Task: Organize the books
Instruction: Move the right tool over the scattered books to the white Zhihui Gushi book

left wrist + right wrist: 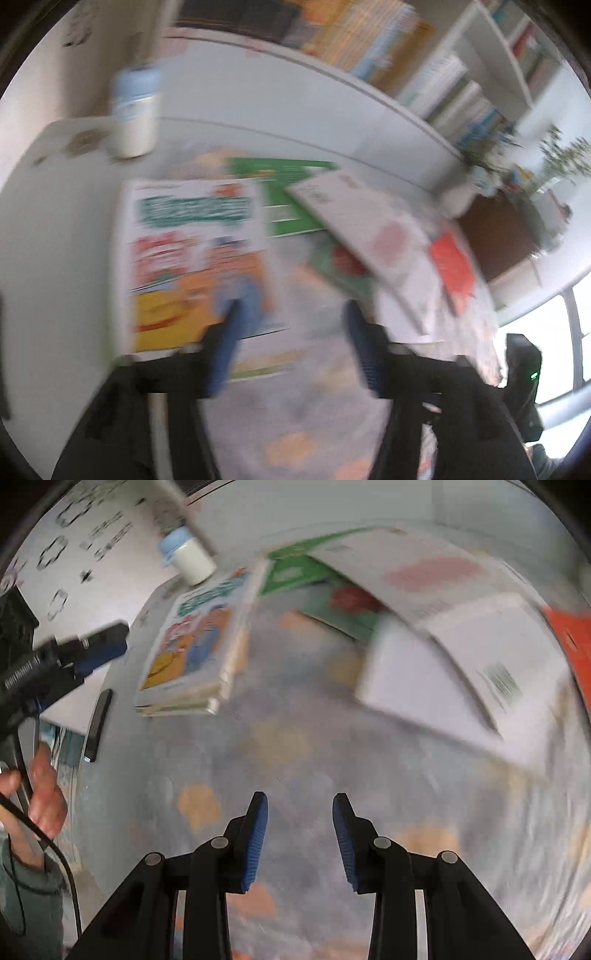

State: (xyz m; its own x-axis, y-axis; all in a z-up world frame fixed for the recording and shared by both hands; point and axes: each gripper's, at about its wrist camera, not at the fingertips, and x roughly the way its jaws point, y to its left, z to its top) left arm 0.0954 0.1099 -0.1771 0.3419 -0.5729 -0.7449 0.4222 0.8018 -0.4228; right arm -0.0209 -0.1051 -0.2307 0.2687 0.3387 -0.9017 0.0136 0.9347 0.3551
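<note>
A colourful picture book [195, 258] tops a small stack [192, 642] on the patterned tablecloth. A green book [291, 195], a white book with a pink patch [373, 229] and a red book [454, 266] lie overlapped to its right; in the right wrist view they show as the green book [295, 572], the white book [436, 579] and the red book [572, 638]. My left gripper [291, 314] is open and empty, just in front of the stack; it also shows in the right wrist view [107, 642]. My right gripper [299, 805] is open and empty over bare cloth.
A white bottle with a blue cap [135, 114] stands behind the stack, also in the right wrist view [186, 555]. A bookshelf [424, 62] with several books runs along the back. A dark phone [98, 720] lies at the table's left edge. Potted plants [561, 158] stand far right.
</note>
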